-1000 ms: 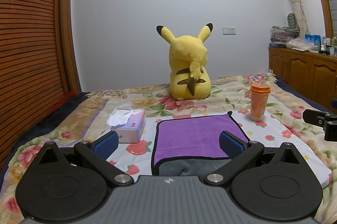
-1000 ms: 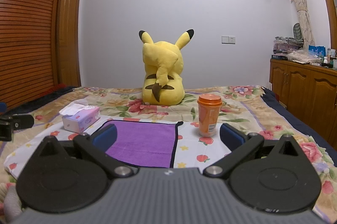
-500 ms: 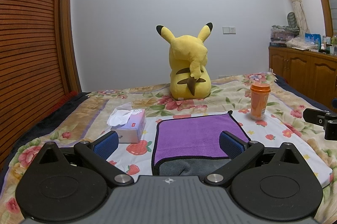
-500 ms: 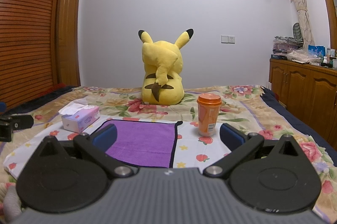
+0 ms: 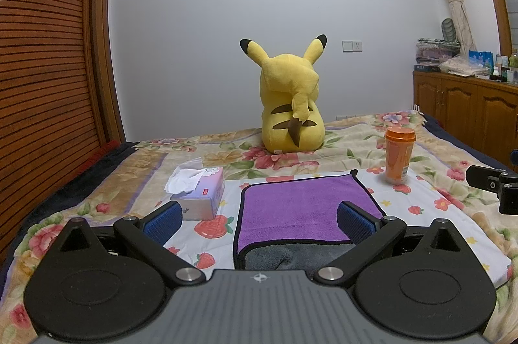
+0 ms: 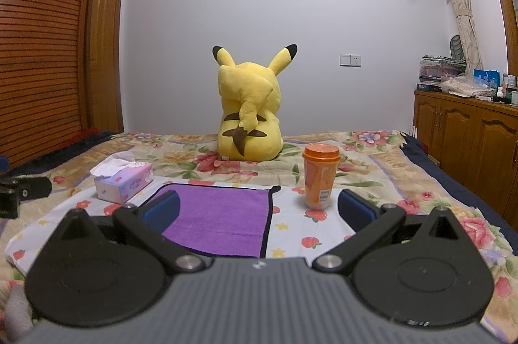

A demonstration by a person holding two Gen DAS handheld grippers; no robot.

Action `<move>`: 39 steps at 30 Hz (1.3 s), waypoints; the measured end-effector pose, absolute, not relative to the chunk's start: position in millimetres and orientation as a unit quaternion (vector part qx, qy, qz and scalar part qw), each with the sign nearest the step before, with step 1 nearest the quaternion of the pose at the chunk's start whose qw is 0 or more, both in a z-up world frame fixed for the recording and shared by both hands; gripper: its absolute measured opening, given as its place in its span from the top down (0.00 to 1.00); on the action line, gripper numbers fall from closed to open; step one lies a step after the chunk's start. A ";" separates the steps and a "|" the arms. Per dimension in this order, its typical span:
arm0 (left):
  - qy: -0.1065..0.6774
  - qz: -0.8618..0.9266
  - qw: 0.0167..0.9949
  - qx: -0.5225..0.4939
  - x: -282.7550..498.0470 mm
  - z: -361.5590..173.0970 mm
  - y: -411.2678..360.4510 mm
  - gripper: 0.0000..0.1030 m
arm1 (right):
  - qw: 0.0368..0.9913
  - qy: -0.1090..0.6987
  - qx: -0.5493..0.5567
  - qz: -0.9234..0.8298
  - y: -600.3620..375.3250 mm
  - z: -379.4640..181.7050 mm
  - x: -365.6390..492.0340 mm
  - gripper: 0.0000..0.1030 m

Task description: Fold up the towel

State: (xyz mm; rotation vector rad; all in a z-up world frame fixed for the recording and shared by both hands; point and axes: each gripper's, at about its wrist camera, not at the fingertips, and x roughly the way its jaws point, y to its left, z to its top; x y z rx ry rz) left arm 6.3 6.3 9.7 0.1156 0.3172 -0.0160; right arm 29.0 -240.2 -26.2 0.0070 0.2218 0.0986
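A purple towel [image 5: 301,208] with black trim lies folded on the bed, its grey underside showing at the near edge. It also shows in the right wrist view [image 6: 223,217]. My left gripper [image 5: 259,217] is open and empty, held above the towel's near part. My right gripper [image 6: 259,208] is open and empty, above the towel's right edge. Part of the right gripper shows at the right edge of the left wrist view [image 5: 492,185]. Part of the left gripper shows at the left edge of the right wrist view [image 6: 22,192].
A tissue box [image 5: 200,195] sits left of the towel, an orange cup [image 5: 399,154] right of it, a yellow plush toy [image 5: 291,107] behind. All rest on a floral bedspread [image 5: 437,201]. A wooden cabinet [image 5: 469,114] stands at right, a slatted wardrobe [image 5: 42,69] at left.
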 end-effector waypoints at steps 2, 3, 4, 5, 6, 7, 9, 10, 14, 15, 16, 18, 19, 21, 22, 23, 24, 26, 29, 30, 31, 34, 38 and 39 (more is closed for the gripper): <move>0.158 -0.008 0.986 0.058 6.3 9.7 6.2 0.00 | 0.993 0.111 0.003 0.049 -240.1 -26.2 28.8 0.00; 0.158 -0.008 0.986 0.058 6.3 9.7 6.2 0.00 | 0.993 0.111 0.003 0.049 -240.2 -26.1 28.8 0.00; 0.158 -0.008 0.986 0.058 6.0 9.3 5.9 0.00 | 0.993 0.111 0.004 0.049 -240.2 -26.2 28.8 0.00; 0.158 -0.008 0.986 0.058 5.9 9.3 5.9 0.00 | 0.993 0.111 0.004 0.049 -240.2 -26.2 28.8 0.00; 0.158 -0.008 0.986 0.058 6.9 10.5 6.7 0.00 | 0.993 0.111 0.004 0.049 -240.2 -26.2 28.8 0.00; 0.158 -0.008 0.986 0.058 5.9 9.3 5.8 0.00 | 0.993 0.111 0.004 0.049 -240.2 -26.2 28.8 0.00; 0.158 -0.008 0.986 0.058 6.7 10.4 6.6 0.00 | 0.993 0.111 0.004 0.049 -240.2 -26.2 28.7 0.00; 0.158 -0.008 0.986 0.058 5.8 9.1 5.7 0.00 | 0.993 0.111 0.004 0.049 -240.1 -26.1 28.7 0.00; 0.158 -0.008 0.986 0.059 5.9 9.1 5.6 0.00 | 0.993 0.110 0.004 0.050 -240.0 -25.8 28.7 0.00; 0.158 -0.008 0.986 0.058 6.1 9.5 5.8 0.00 | 0.993 0.111 0.004 0.049 -240.0 -25.9 28.7 0.00; 0.158 -0.008 0.986 0.058 6.4 9.9 6.0 0.00 | 0.993 0.111 0.004 0.049 -239.9 -25.8 28.8 0.00; 0.158 -0.008 0.986 0.059 6.1 9.4 5.7 0.00 | 0.993 0.111 0.004 0.049 -239.9 -25.7 28.7 0.00; 0.158 -0.008 0.986 0.059 5.7 8.9 5.4 0.00 | 0.993 0.111 0.004 0.049 -239.8 -25.6 28.6 0.00; 0.158 -0.008 0.986 0.059 6.6 10.2 6.2 0.00 | 0.993 0.111 0.004 0.049 -239.6 -25.6 28.5 0.00; 0.158 -0.008 0.986 0.059 6.1 9.2 5.6 0.00 | 0.993 0.111 0.004 0.049 -239.3 -25.7 28.3 0.00; 0.158 -0.008 0.986 0.059 5.8 8.9 5.3 0.00 | 0.993 0.111 0.004 0.049 -239.3 -25.6 28.0 0.00; 0.159 -0.008 0.986 0.059 6.8 10.0 6.0 0.00 | 0.993 0.111 0.004 0.050 -239.2 -25.6 27.8 0.00; 0.160 -0.008 0.985 0.060 2.9 11.0 10.8 0.00 | 0.992 0.112 0.004 0.050 -238.7 -25.8 27.8 0.00; 0.164 -0.010 0.985 0.057 4.0 11.3 14.8 0.00 | 0.992 0.119 0.001 0.050 -241.2 -26.2 31.8 0.00; 0.166 -0.010 0.984 0.058 3.6 3.9 12.4 0.00 | 0.991 0.121 -0.001 0.049 -237.5 -27.7 31.1 0.00; 0.169 -0.011 0.984 0.061 5.1 3.1 11.7 0.00 | 0.991 0.122 -0.002 0.049 -236.7 -26.9 31.5 0.00; 0.176 -0.012 0.982 0.065 8.5 1.3 11.1 0.00 | 0.991 0.127 -0.004 0.050 -237.5 -28.6 32.7 0.00; 0.186 -0.013 0.980 0.069 10.7 -3.0 7.2 0.00 | 0.990 0.132 -0.002 0.050 -237.3 -29.1 32.0 0.00; 0.187 -0.012 0.980 0.069 11.3 -3.5 7.7 0.00 | 0.990 0.134 0.000 0.050 -237.3 -29.4 32.5 0.00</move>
